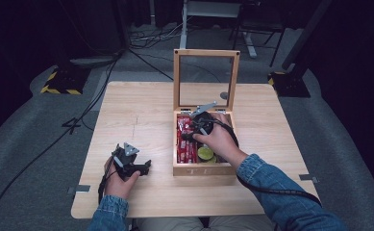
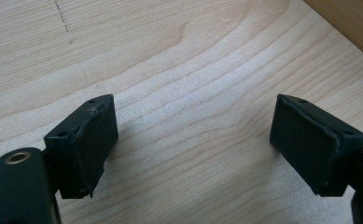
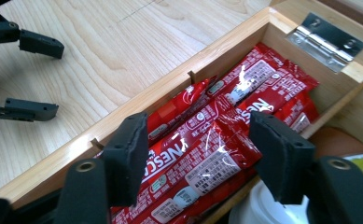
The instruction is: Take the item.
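Note:
A wooden box (image 1: 204,169) stands on the table with its glass-paned lid (image 1: 206,53) upright. Its left compartment holds several red Nescafé sachets (image 3: 202,140). My right gripper (image 3: 205,156) hangs low over them, open, with the top sachets lying between its pads (image 3: 130,154); in the high view the right gripper (image 1: 190,134) is inside the box's left half. My left gripper (image 2: 193,140) rests open above bare wood, left of the box, nothing between its fingers; from above the left gripper (image 1: 143,168) points toward the box front.
The box's right compartment holds a lime-green round item (image 1: 205,153) and a white lid-like piece (image 3: 258,207). A metal hinge (image 3: 326,42) joins the lid at the back. Bare table (image 1: 136,110) stretches left of the box. Cables cross the floor (image 1: 55,139).

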Available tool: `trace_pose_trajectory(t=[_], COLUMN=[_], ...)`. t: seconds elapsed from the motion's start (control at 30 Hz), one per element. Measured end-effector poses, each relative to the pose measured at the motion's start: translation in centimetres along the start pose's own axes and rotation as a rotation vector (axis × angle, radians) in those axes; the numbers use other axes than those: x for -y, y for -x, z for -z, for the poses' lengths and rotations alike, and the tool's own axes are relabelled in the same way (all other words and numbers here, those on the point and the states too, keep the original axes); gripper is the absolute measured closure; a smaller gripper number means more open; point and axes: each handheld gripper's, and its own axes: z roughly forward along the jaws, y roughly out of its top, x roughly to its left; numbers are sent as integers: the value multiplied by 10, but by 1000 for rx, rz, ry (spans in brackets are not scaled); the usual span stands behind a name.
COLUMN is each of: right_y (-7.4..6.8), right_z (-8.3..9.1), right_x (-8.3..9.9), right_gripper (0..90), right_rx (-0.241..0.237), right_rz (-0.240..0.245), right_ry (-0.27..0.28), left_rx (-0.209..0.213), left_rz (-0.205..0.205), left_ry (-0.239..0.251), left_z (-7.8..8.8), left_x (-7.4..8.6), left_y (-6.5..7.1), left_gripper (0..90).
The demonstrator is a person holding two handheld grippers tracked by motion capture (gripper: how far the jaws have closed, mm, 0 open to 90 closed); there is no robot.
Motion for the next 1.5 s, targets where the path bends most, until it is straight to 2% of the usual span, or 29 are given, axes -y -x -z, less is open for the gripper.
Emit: trace_pose_trajectory(t=[0.13,0.23,0.43,0.6,0.83,0.97,1.13,1.17,1.27,1.33,1.5], right_y=[-1,-2,-1,2,1,-4,-7,-7,-8,-10,-13], right_z=[6,8,6,2,1,2,6,7,11,13,19], right_x=[1,0,-1,1,4,6,4,4,2,1,-5], right_gripper=[453,484,574,578,599,624,697,745,781,831,859], right_rx=[-26,-32,-24,-61,-68,-57,-54,-66,-63,-76,-98], right_rz=[-41,-53,-91,-159,-162,-137,-125,-133,-116,-122,-133], right_ry=[39,52,42,48,48,32,38,42,37,34,47], left_rx=[0,0,0,0,0,0,0,0,0,0,1], left_rz=[0,1,0,0,0,0,0,0,0,0,0], left_ry=[0,1,0,0,0,0,0,0,0,0,0], left_z=[0,0,0,0,0,0,0,0,0,0,0], left_x=[0,0,0,0,0,0,0,0,0,0,0], left_y=[0,0,0,0,0,0,0,0,0,0,0], left_gripper=[154,154,154,154,154,154,154,154,154,154,154])
